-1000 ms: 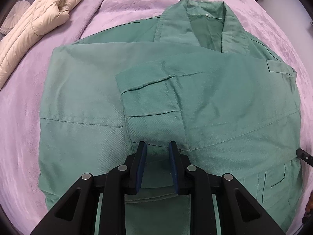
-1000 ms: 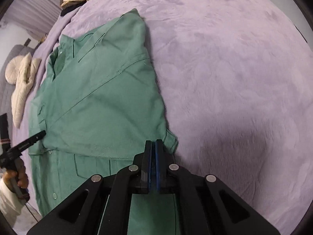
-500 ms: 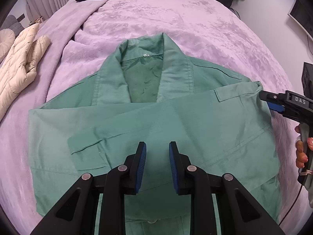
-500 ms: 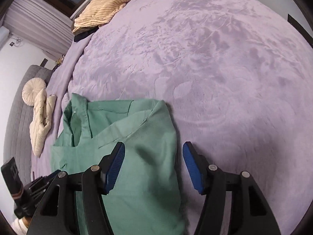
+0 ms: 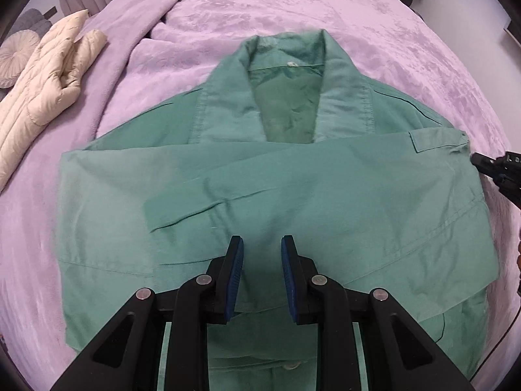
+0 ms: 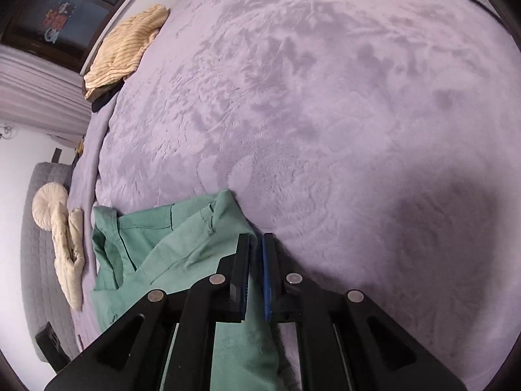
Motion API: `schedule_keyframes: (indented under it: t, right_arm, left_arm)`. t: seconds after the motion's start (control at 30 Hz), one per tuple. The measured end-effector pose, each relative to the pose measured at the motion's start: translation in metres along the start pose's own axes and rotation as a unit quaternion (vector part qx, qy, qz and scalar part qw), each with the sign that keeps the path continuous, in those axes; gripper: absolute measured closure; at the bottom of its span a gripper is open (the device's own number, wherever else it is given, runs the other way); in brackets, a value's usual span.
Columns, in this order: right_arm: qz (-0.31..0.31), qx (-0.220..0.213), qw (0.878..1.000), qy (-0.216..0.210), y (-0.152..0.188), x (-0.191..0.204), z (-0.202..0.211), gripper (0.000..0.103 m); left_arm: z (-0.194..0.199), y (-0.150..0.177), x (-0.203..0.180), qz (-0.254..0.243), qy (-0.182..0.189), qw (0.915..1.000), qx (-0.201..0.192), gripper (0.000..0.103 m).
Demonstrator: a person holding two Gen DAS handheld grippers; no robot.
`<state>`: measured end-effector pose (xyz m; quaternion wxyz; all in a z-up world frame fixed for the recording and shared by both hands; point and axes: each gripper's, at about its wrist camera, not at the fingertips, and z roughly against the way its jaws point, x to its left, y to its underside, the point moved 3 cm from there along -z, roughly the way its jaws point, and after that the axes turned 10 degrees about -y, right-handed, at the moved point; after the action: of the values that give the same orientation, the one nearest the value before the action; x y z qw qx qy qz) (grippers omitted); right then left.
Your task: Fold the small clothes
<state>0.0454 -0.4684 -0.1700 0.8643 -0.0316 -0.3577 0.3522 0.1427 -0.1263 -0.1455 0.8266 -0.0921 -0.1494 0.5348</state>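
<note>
A green collared shirt (image 5: 260, 176) lies on the purple bed cover (image 5: 293, 9), collar at the far side, both sleeves folded across its front. My left gripper (image 5: 259, 244) is open and empty, hovering just above the shirt's lower middle. In the right wrist view the shirt's right edge (image 6: 202, 238) lies under my right gripper (image 6: 256, 244), whose jaws are nearly closed on that fabric edge. The right gripper's tip (image 5: 488, 166) shows at the shirt's right shoulder in the left wrist view.
A cream puffer jacket (image 5: 42, 88) lies at the bed's left side, also in the right wrist view (image 6: 70, 247). A tan striped garment on a dark one (image 6: 127, 49) sits at the bed's far corner. A grey sofa (image 6: 35, 228) stands beside the bed.
My right gripper went from wide open to nearly closed on the shirt's right edge. My left gripper stayed open and shifted slightly nearer the shirt.
</note>
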Motion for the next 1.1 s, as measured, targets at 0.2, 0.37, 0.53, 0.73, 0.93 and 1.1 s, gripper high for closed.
schedule_keyframes:
  t: [0.2,0.37,0.53,0.73,0.93,1.1]
  right_arm:
    - [0.113,0.053,0.992,-0.001,0.06,0.048,0.033,0.09]
    - [0.132,0.106,0.985,0.041,0.12,0.043,0.016,0.09]
    - [0.099,0.117,0.986,0.063,0.142,0.022,0.021,0.094]
    - [0.076,0.11,0.989,0.068,0.158,0.032,0.05,0.091]
    - [0.062,0.106,0.99,0.069,0.174,0.047,0.068,0.076]
    - [0.048,0.106,0.991,0.066,0.19,0.059,0.076,0.068]
  left_arm:
    - [0.007,0.028,0.032,0.009,-0.005,0.9998,0.019,0.077]
    - [-0.008,0.06,0.038,0.014,-0.007,0.9992,0.036,0.077]
    - [0.0,0.07,0.044,0.012,-0.013,0.9993,0.033,0.054]
    - [0.014,0.077,0.054,0.023,-0.011,0.9989,0.038,0.054]
    - [0.032,0.088,0.057,0.026,-0.001,0.9989,0.038,0.054]
    - [0.047,0.098,0.062,0.014,-0.002,0.9992,0.039,0.054]
